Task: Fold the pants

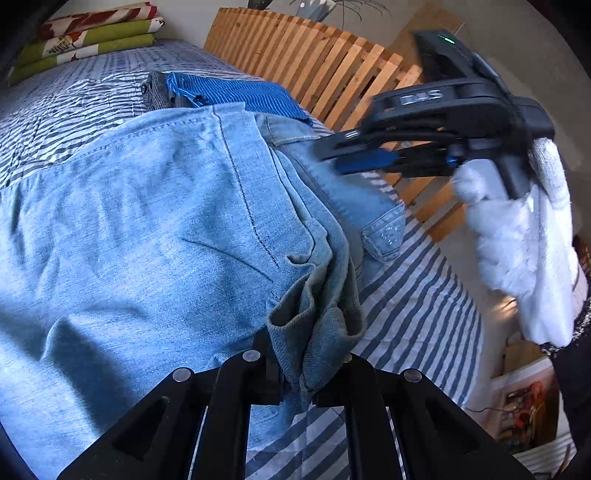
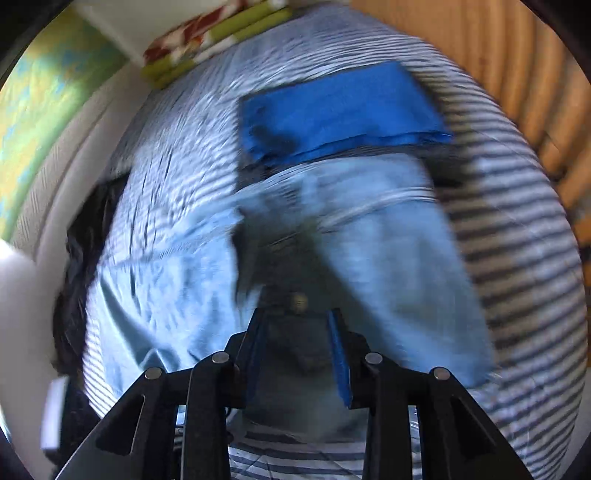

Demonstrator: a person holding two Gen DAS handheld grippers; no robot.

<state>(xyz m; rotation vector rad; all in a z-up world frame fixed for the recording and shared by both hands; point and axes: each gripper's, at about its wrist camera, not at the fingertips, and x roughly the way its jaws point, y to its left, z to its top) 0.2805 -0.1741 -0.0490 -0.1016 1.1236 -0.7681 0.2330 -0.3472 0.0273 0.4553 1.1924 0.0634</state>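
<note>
Light blue denim pants (image 1: 147,221) lie spread on the striped bed. My left gripper (image 1: 299,373) is shut on a bunched fold of their hem. Over the pants' waistband at the right hovers my right gripper (image 1: 325,151), held by a white-gloved hand (image 1: 517,240). In the blurred right wrist view, the right gripper (image 2: 297,328) stands open over the pants (image 2: 388,258). Its blue pads (image 2: 338,354) are apart, and dark denim with a metal button (image 2: 299,301) shows between them without being pressed.
A folded blue striped garment (image 1: 236,92) (image 2: 332,110) lies just beyond the pants, with a grey checked piece (image 1: 155,90) beside it. Folded green and red blankets (image 1: 88,33) are stacked at the far end. A wooden slatted frame (image 1: 314,55) runs along the bed's right side.
</note>
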